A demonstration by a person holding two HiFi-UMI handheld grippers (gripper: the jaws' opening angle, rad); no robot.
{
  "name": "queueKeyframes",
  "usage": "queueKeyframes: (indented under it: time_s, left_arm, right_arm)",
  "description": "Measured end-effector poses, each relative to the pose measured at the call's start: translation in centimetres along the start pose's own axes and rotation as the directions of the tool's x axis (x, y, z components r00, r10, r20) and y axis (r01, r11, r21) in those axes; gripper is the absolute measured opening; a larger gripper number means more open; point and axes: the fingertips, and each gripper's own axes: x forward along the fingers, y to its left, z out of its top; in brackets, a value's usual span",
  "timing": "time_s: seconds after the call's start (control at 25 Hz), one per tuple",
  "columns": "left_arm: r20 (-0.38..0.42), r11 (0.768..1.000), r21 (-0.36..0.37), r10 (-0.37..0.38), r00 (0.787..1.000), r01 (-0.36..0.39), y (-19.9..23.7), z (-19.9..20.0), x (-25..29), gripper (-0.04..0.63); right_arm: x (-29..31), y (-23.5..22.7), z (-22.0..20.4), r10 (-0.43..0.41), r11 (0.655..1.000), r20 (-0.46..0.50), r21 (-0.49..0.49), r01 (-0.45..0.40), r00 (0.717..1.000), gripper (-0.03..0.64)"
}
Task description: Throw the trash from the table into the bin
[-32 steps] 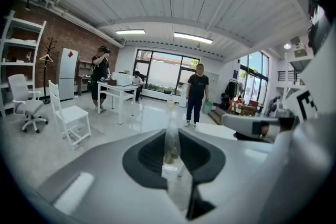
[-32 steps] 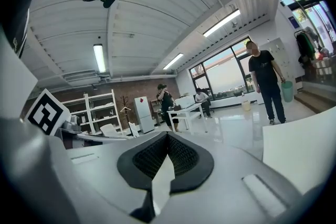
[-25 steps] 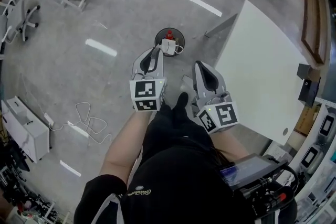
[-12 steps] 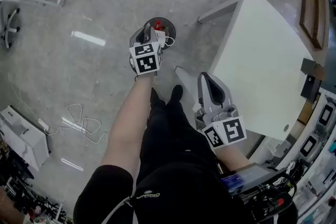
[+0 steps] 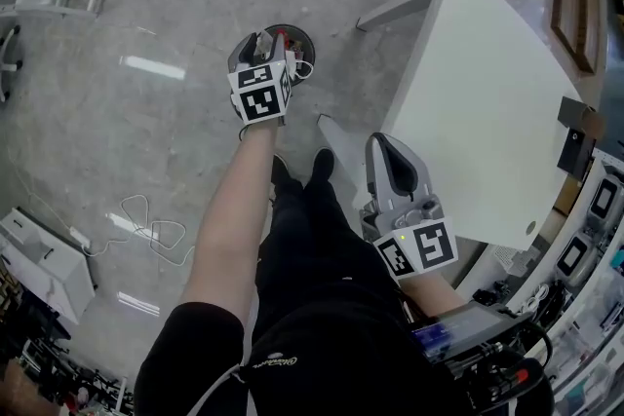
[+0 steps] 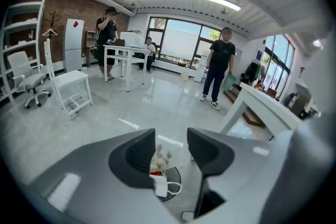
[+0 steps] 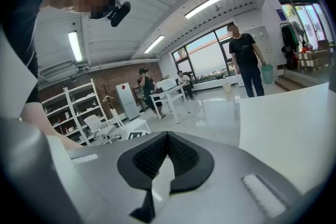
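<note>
Crumpled trash (image 6: 158,157) hangs, seemingly loose, between the opening jaws of our left gripper (image 5: 263,49), directly above the bin (image 5: 304,44); right gripper (image 5: 392,149) closed, empty, at the table (image 5: 487,112) edge.

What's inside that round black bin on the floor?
A white piece with a loop and something red lie in the bin. A crumpled scrap sits above them, between the left gripper's opening jaws. The bottom is covered.

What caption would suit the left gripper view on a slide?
Left hand-held gripper, jaws opening, with crumpled trash between them, directly over the round floor bin.
</note>
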Motion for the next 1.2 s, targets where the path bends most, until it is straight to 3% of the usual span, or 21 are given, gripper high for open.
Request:
queueKeyframes:
  time_s: [0.16,0.4,0.64,0.76,0.92,1.04,1.2]
  left_arm:
    - [-0.004,1.0,-0.007,-0.01,1.0,0.01,0.1,-0.4,0.1,0.23]
    - [0.027,1.0,-0.018,-0.002,1.0,0.003,1.2,0.9,-1.8,0.231]
    - [0.16,0.999,0.021,-0.032,0.987,0.029,-0.1,7.1,-10.8,0.159]
    - [0.288,0.998,0.015,-0.068,0.955,0.067,-1.6,12.3,-17.4,0.066]
    - [0.455,0.994,0.069,-0.105,0.884,0.083,-3.4,18.4,-25.8,0.021]
    - [0.5,0.988,0.135,-0.132,0.856,0.073,-5.4,19.4,-31.3,0.015]
    - [0.537,0.989,0.116,-0.139,0.832,0.09,-6.7,19.2,-36.5,0.009]
  right_arm:
    - [0.1,-0.2,-0.4,-0.008,1.0,-0.005,0.007,0.008,1.0,0.002]
    - [0.2,-0.1,0.3,-0.005,1.0,0.019,0.007,0.005,1.0,0.002]
    - [-0.6,1.8,5.0,0.025,0.999,0.09,-0.028,-0.022,0.996,0.002]
    - [-0.7,3.7,8.9,0.06,0.996,0.163,-0.08,-0.048,0.985,0.002]
    - [-0.6,6.6,14.5,0.129,0.985,0.29,-0.146,-0.09,0.948,0.002]
    - [-2.3,8.7,16.9,0.158,0.978,0.336,-0.185,-0.1,0.929,0.002]
    - [-4.7,10.3,17.8,0.181,0.972,0.363,-0.209,-0.11,0.914,0.002]
